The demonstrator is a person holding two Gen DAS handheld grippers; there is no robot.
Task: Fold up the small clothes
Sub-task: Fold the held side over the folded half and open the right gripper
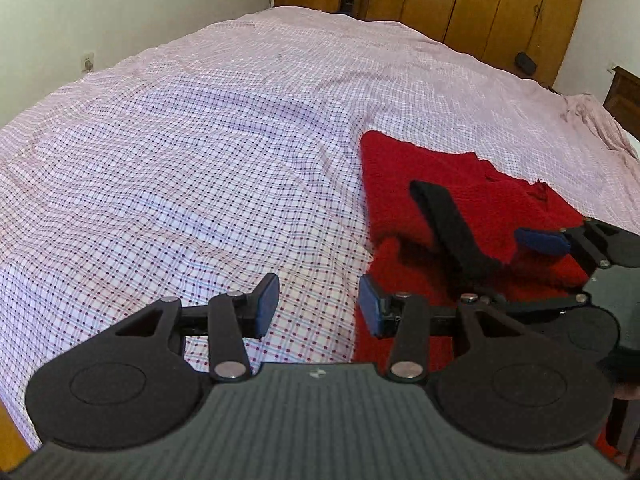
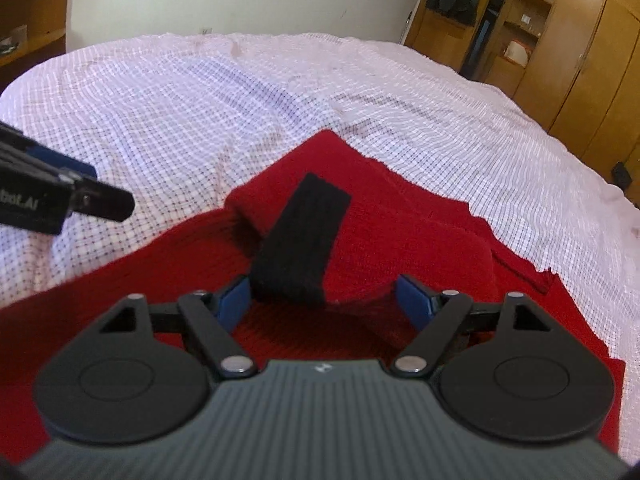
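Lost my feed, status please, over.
Left tongs open, empty, over sheet. Right tongs open over red garment, black band between pads. Nothing blocking.

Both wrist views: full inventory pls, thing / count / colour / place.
Red garment: 1, red knit, near edge of bed, partly folded over itself.
Black band: 1, black, on the garment's folded part, just ahead of the right gripper.
Bedsheet: 1, white-pink check, covering the bed.
Wardrobe: 1, brown wood, past the far side of the bed.
Wall: white, beyond the bed.
Left gripper: 1, black with blue pads, open over the sheet beside the garment.
Right gripper: 1, black with blue pads, open over the garment.
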